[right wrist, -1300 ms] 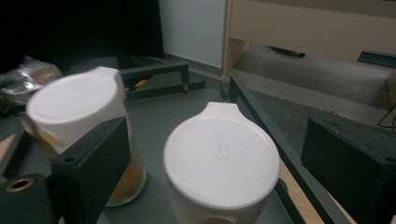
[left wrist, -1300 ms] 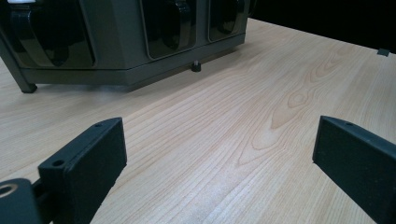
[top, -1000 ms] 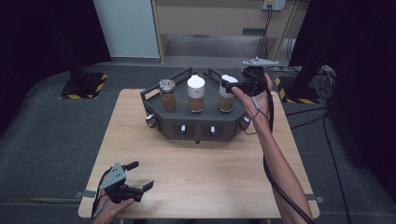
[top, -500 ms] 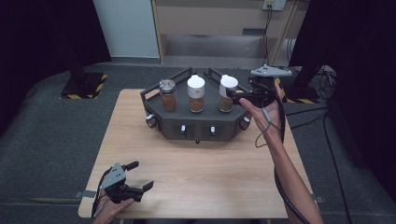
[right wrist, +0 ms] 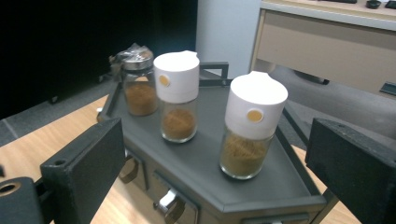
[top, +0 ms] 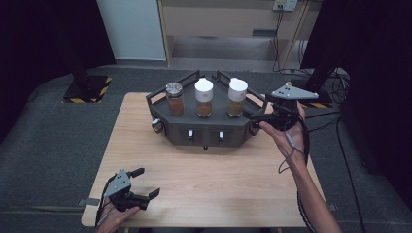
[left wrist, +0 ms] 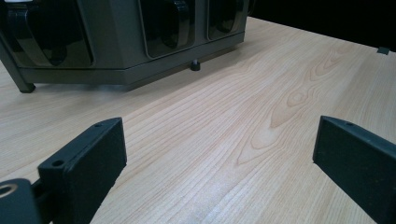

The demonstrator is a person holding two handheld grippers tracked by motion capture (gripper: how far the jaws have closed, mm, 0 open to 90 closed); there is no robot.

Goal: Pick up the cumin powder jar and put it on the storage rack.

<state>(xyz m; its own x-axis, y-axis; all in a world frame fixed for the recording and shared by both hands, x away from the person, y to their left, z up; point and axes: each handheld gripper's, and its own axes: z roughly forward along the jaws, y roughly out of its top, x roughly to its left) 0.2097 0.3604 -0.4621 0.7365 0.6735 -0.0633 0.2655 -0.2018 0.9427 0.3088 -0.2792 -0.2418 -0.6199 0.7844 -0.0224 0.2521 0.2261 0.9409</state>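
A dark grey rack [top: 214, 132] stands at the back of the wooden table and carries three spice jars. A metal-lidded jar [top: 174, 98] is at its left, one white-capped jar [top: 204, 97] in the middle, another white-capped jar [top: 236, 97] at its right. My right gripper [top: 256, 118] hovers open just off the rack's right end, apart from the jars. In the right gripper view the right gripper [right wrist: 217, 161] frames the nearest white-capped jar [right wrist: 252, 123] from a distance. My left gripper [top: 146, 182] rests open near the front left edge; in the left gripper view the left gripper [left wrist: 219, 149] has bare wood between its jaws.
The rack has small drawers with knobs [top: 190, 133] on its front face and raised rails on its rim. Bare wooden table [top: 218, 179] spreads between the rack and the front edge. A cable [top: 291, 150] hangs from the right gripper along the forearm.
My right gripper has drawn back from the right white-capped jar, moving right and toward the person; the jar stays on the rack. The left gripper has not moved.
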